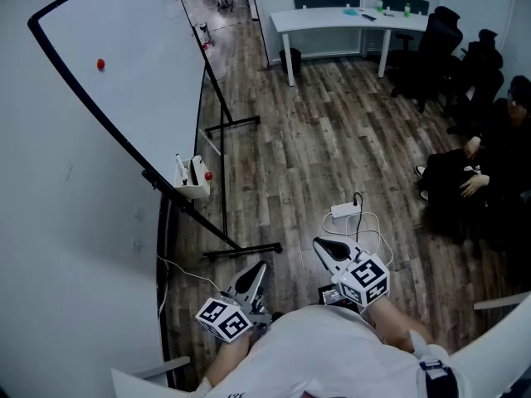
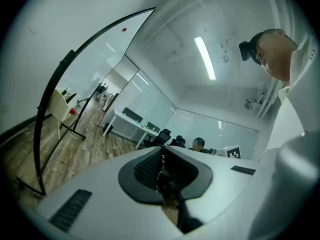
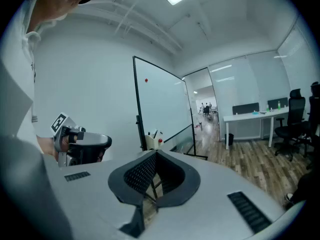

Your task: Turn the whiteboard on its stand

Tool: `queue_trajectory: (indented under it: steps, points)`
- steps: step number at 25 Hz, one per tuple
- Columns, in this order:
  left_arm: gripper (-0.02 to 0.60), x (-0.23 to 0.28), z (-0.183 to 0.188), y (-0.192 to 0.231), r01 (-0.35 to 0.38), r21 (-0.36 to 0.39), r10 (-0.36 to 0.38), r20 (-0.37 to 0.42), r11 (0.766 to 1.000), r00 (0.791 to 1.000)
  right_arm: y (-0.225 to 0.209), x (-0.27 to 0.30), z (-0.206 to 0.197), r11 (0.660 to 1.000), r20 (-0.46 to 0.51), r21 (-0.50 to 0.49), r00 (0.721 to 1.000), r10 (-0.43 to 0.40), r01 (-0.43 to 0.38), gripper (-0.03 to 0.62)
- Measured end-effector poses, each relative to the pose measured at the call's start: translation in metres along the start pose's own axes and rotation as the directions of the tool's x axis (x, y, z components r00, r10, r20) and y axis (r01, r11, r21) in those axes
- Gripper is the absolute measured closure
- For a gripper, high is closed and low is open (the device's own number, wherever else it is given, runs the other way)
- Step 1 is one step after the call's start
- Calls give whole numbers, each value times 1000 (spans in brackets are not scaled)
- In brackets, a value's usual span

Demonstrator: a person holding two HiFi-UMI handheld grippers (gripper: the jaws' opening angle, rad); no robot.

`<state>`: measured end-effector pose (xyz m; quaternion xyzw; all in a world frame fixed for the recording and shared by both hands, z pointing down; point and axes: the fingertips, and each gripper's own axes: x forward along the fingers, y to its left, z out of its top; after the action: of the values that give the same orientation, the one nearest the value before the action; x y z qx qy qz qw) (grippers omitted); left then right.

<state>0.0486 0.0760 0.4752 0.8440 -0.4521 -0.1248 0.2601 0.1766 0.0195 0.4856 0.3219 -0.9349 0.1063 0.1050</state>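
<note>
The whiteboard [image 1: 124,73] has a black frame and stands tilted on its wheeled stand [image 1: 224,172] at the left, with a red magnet [image 1: 100,65] on its face. It also shows in the left gripper view as the whiteboard [image 2: 85,79], and upright ahead in the right gripper view as the whiteboard [image 3: 160,104]. My left gripper [image 1: 259,268] is held low near the stand's front foot, shut and empty. My right gripper [image 1: 319,244] is beside it, also shut with nothing in it. Both are well short of the board.
A small tray [image 1: 195,181] with markers hangs at the board's lower edge. A power strip with cable [image 1: 344,211] lies on the wooden floor by the right gripper. A person [image 1: 477,181] sits at the right. A white desk [image 1: 348,19] and chairs [image 1: 440,48] stand behind.
</note>
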Motion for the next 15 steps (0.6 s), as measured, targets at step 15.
queue_trajectory:
  steps: [15]
  points:
    - [558,0,-3,-2,18,15,-18,-15,1000,1000,7,0,-3,1000,-19,-18,1000,22,-22,568]
